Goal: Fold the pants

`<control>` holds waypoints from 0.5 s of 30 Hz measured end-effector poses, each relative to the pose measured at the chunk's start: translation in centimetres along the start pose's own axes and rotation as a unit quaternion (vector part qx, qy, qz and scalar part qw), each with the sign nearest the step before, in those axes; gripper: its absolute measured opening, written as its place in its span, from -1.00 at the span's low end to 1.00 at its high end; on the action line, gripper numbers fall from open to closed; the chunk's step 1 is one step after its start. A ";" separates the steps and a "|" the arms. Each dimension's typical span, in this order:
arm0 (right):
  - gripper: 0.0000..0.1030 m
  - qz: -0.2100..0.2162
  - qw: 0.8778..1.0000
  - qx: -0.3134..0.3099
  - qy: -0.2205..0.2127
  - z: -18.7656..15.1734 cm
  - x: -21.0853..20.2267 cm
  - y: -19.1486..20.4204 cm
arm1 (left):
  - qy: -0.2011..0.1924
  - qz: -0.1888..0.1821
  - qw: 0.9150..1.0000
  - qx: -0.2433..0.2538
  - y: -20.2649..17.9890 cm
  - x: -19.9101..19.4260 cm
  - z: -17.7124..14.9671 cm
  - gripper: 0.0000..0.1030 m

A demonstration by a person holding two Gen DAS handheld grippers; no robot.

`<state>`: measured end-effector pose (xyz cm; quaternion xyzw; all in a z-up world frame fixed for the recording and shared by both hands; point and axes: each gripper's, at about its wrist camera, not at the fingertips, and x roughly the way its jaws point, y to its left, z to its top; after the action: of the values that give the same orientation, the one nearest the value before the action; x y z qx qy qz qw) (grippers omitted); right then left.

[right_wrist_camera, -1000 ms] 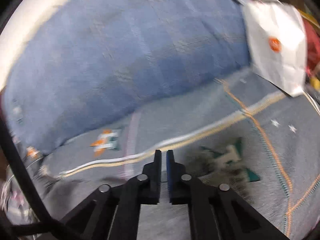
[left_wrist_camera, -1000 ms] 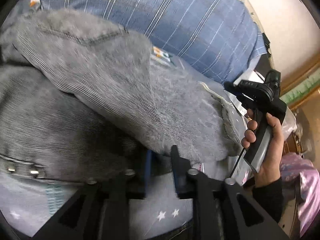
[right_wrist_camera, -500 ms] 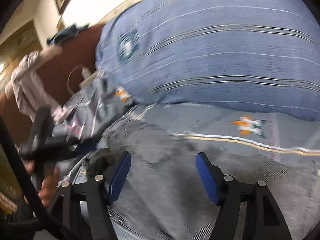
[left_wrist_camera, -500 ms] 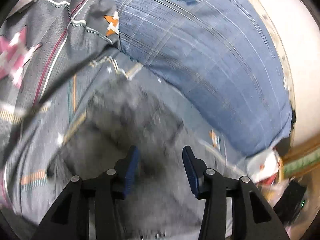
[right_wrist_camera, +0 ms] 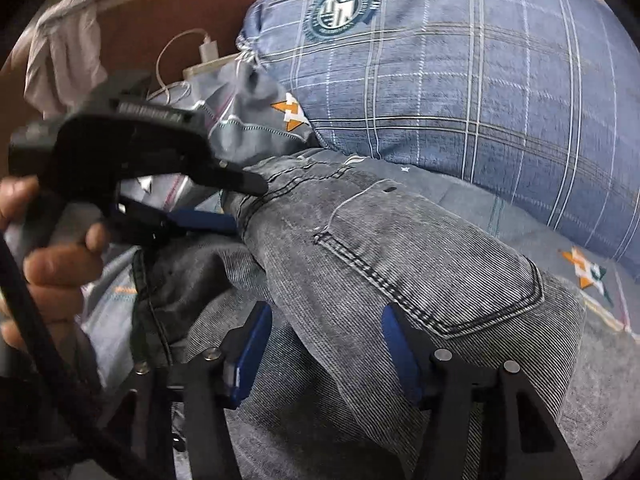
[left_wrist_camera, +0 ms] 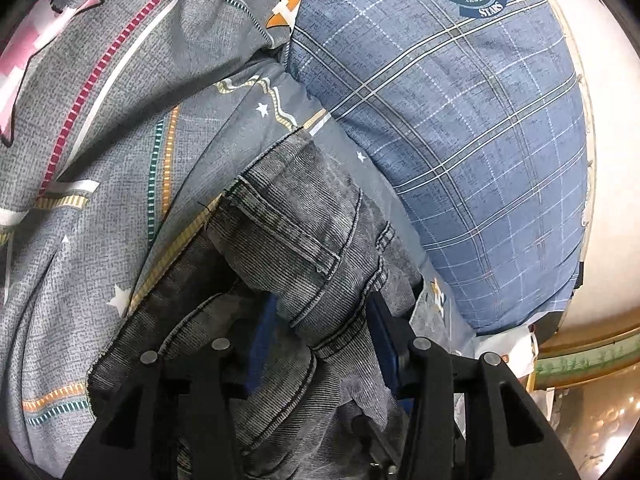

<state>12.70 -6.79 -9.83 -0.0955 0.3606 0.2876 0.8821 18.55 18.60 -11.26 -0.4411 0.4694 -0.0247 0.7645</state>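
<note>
Grey denim jeans [left_wrist_camera: 296, 232] lie bunched on the bed, with a back pocket [right_wrist_camera: 420, 276] facing up in the right wrist view. My left gripper [left_wrist_camera: 320, 336] stands part open, and a thick fold of the waist end fills the gap between its blue pads. From the right wrist view, the left gripper [right_wrist_camera: 244, 202] straddles the jeans' edge, one finger above and one below. The jaws of my right gripper [right_wrist_camera: 326, 340] are closing around a ridge of the jeans [right_wrist_camera: 400, 248]. A small gap still shows at its left pad [right_wrist_camera: 250, 344].
A large blue checked pillow [left_wrist_camera: 460, 140] with a round crest lies just behind the jeans. The grey patterned bedsheet [left_wrist_camera: 100, 180] spreads to the left. A person's hand [right_wrist_camera: 52, 264] holds the left gripper. A white charger and cable [right_wrist_camera: 208, 50] sit by the brown headboard [right_wrist_camera: 160, 8].
Both grippers swung across the bed to the jeans and rolled. Both jaws went from nearly shut to apart. The jeans now sit between each pair of pads, and the right pads have narrowed slightly.
</note>
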 end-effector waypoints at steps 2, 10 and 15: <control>-0.16 -0.023 1.000 -0.014 0.010 -0.2 0.4 0.3 | 0.004 0.004 1.000 -0.004 0.1 0.1 0.0 -0.08; -0.83 -0.001 1.000 0.030 0.003 0.2 -0.6 -1.2 | 0.001 0.006 1.000 0.007 -0.3 -0.2 -0.4 -0.08; -0.91 0.020 0.997 0.075 -0.025 0.8 -2.3 -2.4 | 0.005 0.000 1.000 0.015 -0.6 0.1 -0.6 -0.08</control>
<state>13.27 -9.45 -7.78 -0.0145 0.3611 0.2798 0.8895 18.40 17.84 -11.01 -0.4294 0.4729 -0.0335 0.7687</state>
